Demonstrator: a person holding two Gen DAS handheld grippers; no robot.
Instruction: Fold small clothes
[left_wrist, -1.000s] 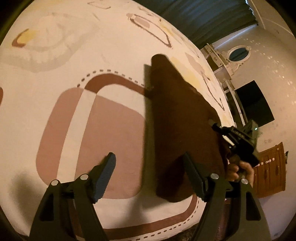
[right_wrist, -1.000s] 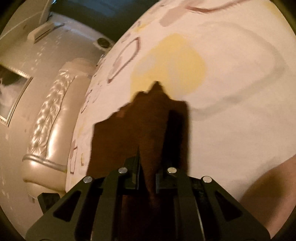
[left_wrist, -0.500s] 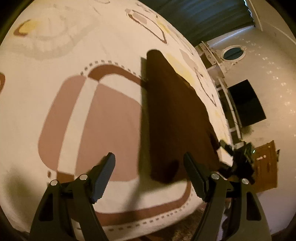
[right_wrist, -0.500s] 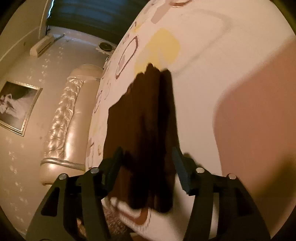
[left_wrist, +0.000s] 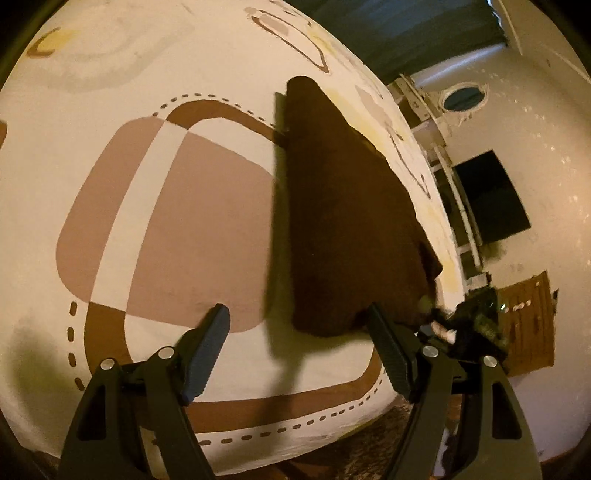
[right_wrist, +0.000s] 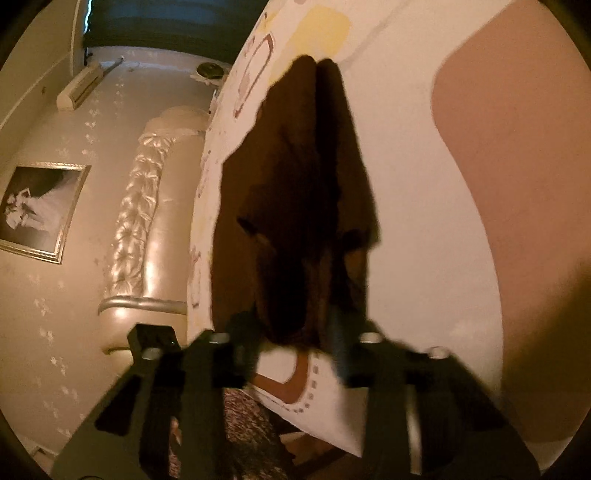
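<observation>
So the brown garment (left_wrist: 343, 221) is lying long and narrow on the patterned bedspread (left_wrist: 122, 96), its near end right by the bed's near edge. The right gripper (right_wrist: 295, 343) sits at that near end, jaws narrow and just been closing, with the cloth's edge between them; too blurry to tell if the pads actually bite. To do this regrasp well I'd catch every layer of the end (not only the top one), then carry it straight up the garment's length toward the far tip so the fold lands square. The left gripper (left_wrist: 299, 354) is spread wide and empty, just left of the garment's near end. Versus a second ago: back then the right was clamped on a raised ridge of the cloth; since then the garment has flattened out.
</observation>
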